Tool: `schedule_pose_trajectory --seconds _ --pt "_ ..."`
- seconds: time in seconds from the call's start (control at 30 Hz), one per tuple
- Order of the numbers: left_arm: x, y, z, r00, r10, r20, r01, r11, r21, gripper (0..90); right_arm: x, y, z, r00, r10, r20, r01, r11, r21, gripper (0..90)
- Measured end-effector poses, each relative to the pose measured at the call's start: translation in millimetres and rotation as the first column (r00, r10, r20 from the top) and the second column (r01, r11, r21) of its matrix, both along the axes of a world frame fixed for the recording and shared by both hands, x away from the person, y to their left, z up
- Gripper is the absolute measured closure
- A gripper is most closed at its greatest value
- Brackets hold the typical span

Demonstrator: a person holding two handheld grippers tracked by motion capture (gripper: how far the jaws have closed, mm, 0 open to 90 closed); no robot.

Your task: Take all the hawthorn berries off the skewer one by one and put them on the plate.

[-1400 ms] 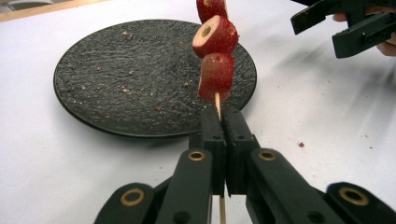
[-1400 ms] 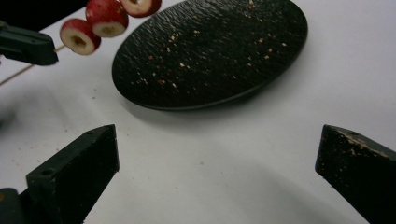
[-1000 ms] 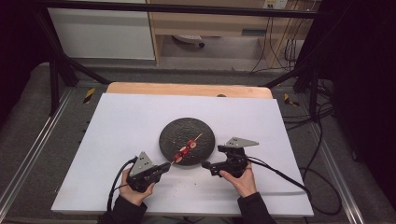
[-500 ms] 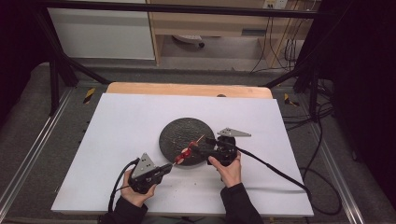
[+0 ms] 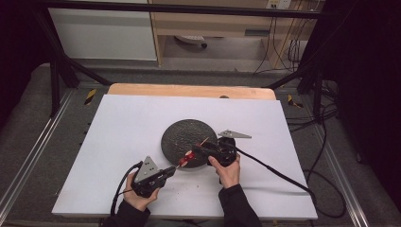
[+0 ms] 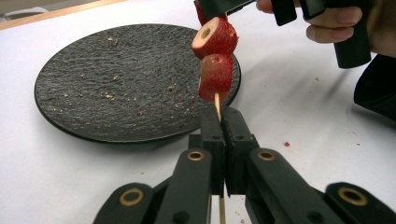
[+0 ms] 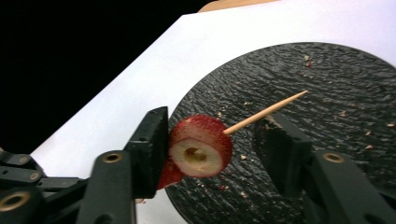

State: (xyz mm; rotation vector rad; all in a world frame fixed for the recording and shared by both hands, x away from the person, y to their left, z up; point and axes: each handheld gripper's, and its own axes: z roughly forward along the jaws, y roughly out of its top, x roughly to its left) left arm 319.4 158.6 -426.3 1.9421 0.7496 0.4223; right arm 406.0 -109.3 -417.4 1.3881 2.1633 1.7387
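Two red fruit pieces (image 6: 215,56) sit threaded on a thin wooden skewer (image 7: 266,113), held in the air just over the near edge of the dark textured plate (image 5: 184,135) on the white counter (image 5: 123,127); the left gripper (image 6: 219,116) is clamped tight on the skewer's lower end, so the stick rises from between its closed jaws toward the plate; the right gripper (image 7: 210,140) has just been closing around the upper piece (image 7: 201,145), and in the right gripper view one jaw touches or nearly touches the fruit's side while the other stands apart from it, so the fruit lies between the jaws but is not yet pinched; the step in hand looks like pulling the top piece off the pointed end onto the plate. To do it well, the left hand (image 5: 142,189) should hold the skewer steady and stiff; the right gripper should finish closing gently, square on the round flanks of the piece, since soft fruit may crush or split; the pull should then run straight along the stick toward its tip, not across it, or the thin wood could bend or snap; keeping the work above the plate lets the piece and any crumbs drop there.
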Motion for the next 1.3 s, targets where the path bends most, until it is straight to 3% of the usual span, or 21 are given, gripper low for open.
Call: schedule_pose_trajectory --seconds 0.23,0.73,1.3 --pt "0.4 0.6 -0.3 1.0000 0.006 0.000 -0.006 1.0000 -0.002 88.4 0.2 0.1 0.6 0.9996 0.013 -0.026 -0.012 0.999 0.031 55.7" --pt "-3.2 1.2 6.0 0.9993 0.006 0.038 -0.005 0.9996 -0.027 88.5 1.4 -4.0 9.7 0.9995 0.024 -0.019 -0.022 0.996 0.090 58.7" --pt "-5.4 2.4 9.8 0.9987 0.006 0.051 -0.005 0.9993 -0.038 88.6 4.7 -10.0 18.7 0.9999 -0.009 -0.010 0.010 0.995 0.100 59.6"
